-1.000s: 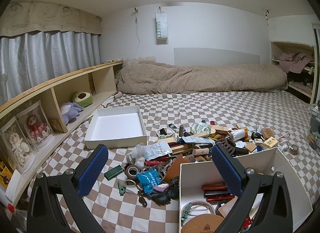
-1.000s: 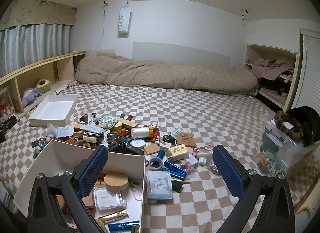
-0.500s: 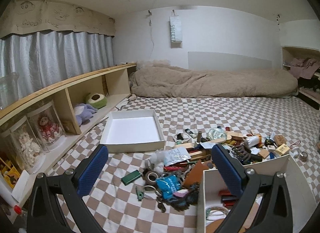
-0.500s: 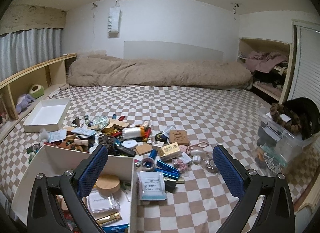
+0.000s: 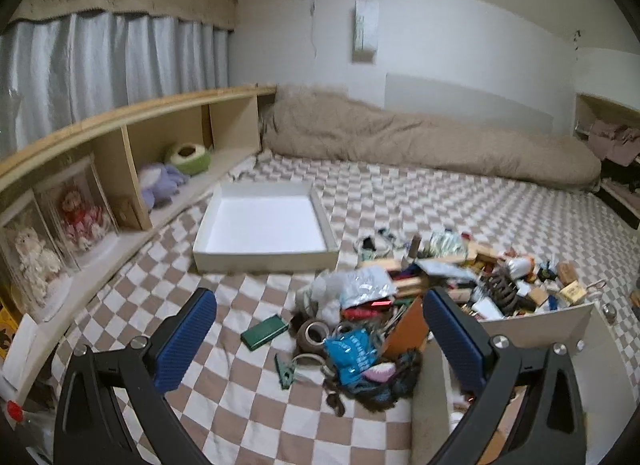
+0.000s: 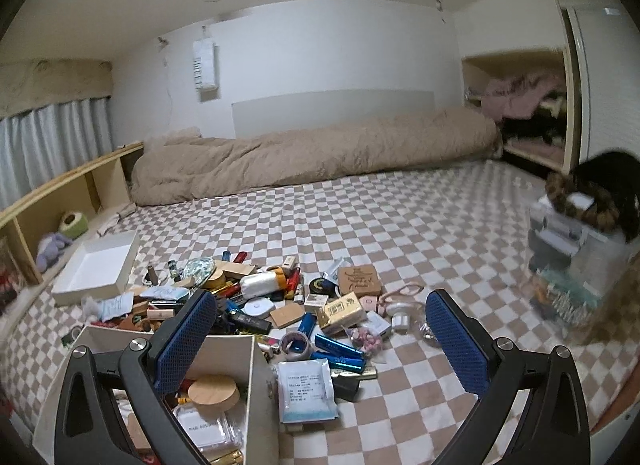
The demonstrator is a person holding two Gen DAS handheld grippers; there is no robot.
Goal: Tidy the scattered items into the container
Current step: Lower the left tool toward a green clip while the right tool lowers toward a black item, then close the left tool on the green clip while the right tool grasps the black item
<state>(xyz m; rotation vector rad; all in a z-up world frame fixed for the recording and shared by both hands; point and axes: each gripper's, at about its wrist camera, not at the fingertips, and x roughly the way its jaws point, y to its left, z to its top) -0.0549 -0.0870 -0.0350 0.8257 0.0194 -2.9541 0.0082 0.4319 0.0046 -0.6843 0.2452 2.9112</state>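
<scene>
Both tools are empty. Left gripper (image 5: 316, 337) hangs with its blue pads spread wide over the checkered bedspread (image 5: 460, 201), nothing between them; right gripper (image 6: 320, 339) is likewise splayed and holds nothing.

The container, a white cardboard box (image 6: 224, 345), sits at the lower left of the right wrist view and the lower right of the left wrist view (image 5: 560, 317). It is partly filled: a round wooden coaster (image 6: 214, 393), a clear plastic case (image 6: 208, 431) and a few slim sticks lie inside.

Most of the job looks undone. The pile of small things (image 6: 288, 297) spreads across the middle of the right wrist view just beyond the box: blue tubes (image 6: 338, 351), a white sachet (image 6: 306, 389), a tape roll (image 6: 296, 343), small cartons, a square wooden plaque (image 6: 358, 281). In the left view, lower centre, a green case (image 5: 264, 331), a blue packet (image 5: 352, 353) and a green clip (image 5: 286, 371) lie apart from the heap.

A shallow white tray (image 5: 264, 221), bare inside, rests near the wooden shelf (image 5: 132, 133) at upper left.
</scene>
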